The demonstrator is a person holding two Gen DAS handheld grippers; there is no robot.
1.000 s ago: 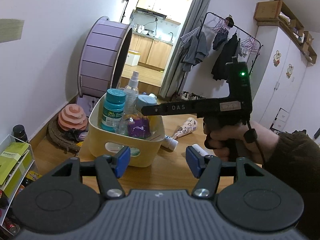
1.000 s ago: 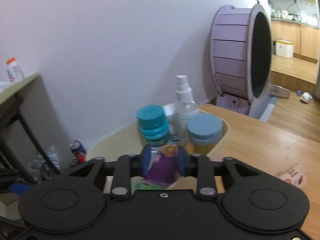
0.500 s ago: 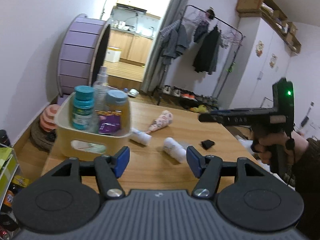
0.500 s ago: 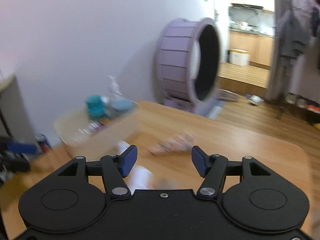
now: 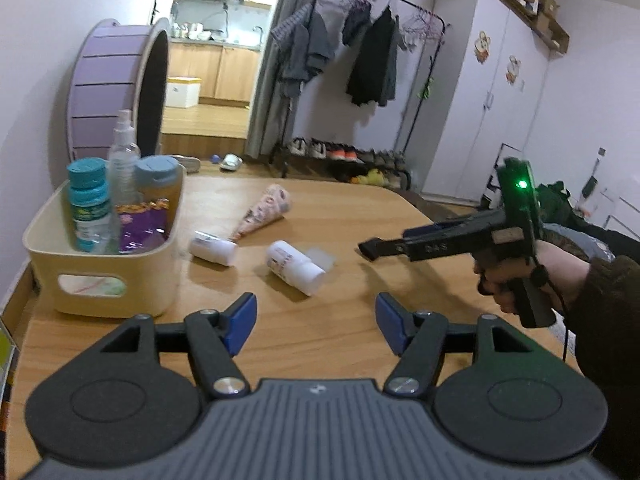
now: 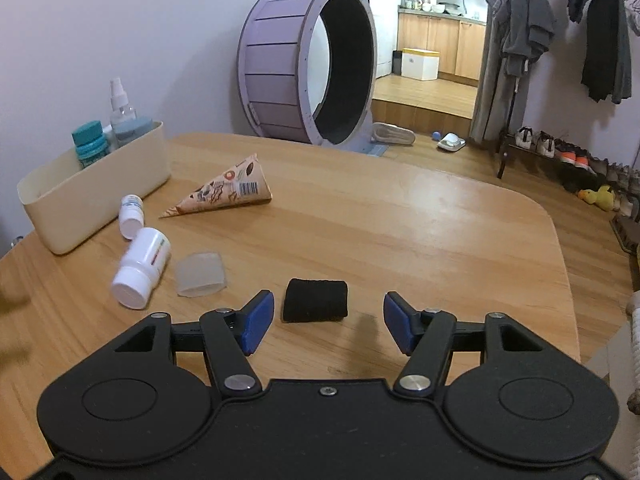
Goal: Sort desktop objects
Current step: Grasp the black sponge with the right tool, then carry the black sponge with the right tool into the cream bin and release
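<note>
Listing by size, largest first: wooden bench (image 6: pixel 400 216), carrying everything; cream storage bin (image 5: pixel 100 280) at its left end, upright, already holding a teal-capped bottle (image 5: pixel 86 200), a clear spray bottle (image 5: pixel 122 148), a blue-lidded jar (image 5: pixel 158 178) and a purple packet (image 5: pixel 140 226). Left tool (image 5: pixel 316 324), jaws spread, empty, hovering above the bench near the bin. Right tool (image 6: pixel 328 326), jaws spread, empty, low over the bench with the black band in front of and between its fingers, slightly left of centre. Loose items awaiting sorting: printed paper cone (image 6: pixel 224 196) lying on its side just beside the bin; larger white bottle (image 6: pixel 142 268) on its side, close beside a translucent cap (image 6: pixel 200 274); smaller white bottle (image 6: pixel 131 216) on its side, near the bin wall; black band (image 6: pixel 315 300), flat on the bench. Risk, as judged: the band is soft and low, so closing too high would pinch only air or drag it along the wood; the off-centre approach could let one finger push it away. Both white bottles lie on their round sides and would probably roll if nudged by a passing tool.
</note>
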